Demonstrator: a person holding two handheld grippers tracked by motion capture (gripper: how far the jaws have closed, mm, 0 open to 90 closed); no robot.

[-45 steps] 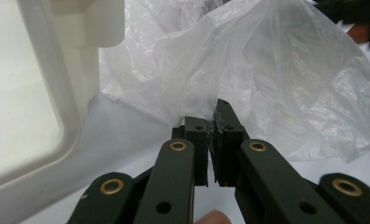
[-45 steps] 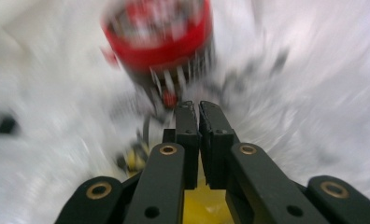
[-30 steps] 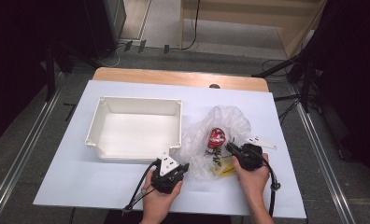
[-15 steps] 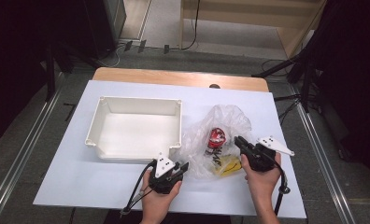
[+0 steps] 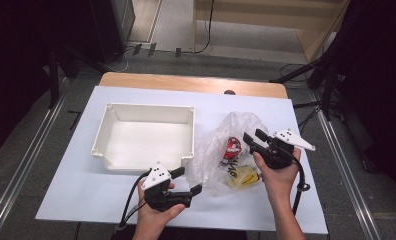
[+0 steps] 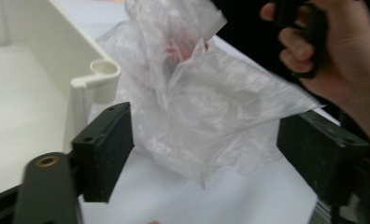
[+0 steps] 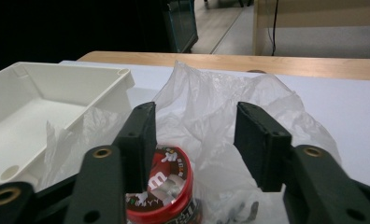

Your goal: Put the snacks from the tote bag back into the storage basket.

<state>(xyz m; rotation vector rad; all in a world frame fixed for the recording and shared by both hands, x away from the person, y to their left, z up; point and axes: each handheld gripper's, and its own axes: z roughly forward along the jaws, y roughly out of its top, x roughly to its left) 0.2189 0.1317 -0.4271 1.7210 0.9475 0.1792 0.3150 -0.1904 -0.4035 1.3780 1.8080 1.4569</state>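
Right gripper [image 5: 253, 138] lifted back off the plastic bag [image 5: 221, 150], jaws spread. Left gripper [image 5: 186, 181] swung toward the bag's near edge, jaws spread too. Probably regrasping.

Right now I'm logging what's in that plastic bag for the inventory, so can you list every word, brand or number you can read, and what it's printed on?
Red round tub in the clear plastic bag: a large white "m" shows on its lid; the smaller print around it is too blurred to read.
Yellow packet in the bag: dark lettering, too small to read.
White bin: no text.
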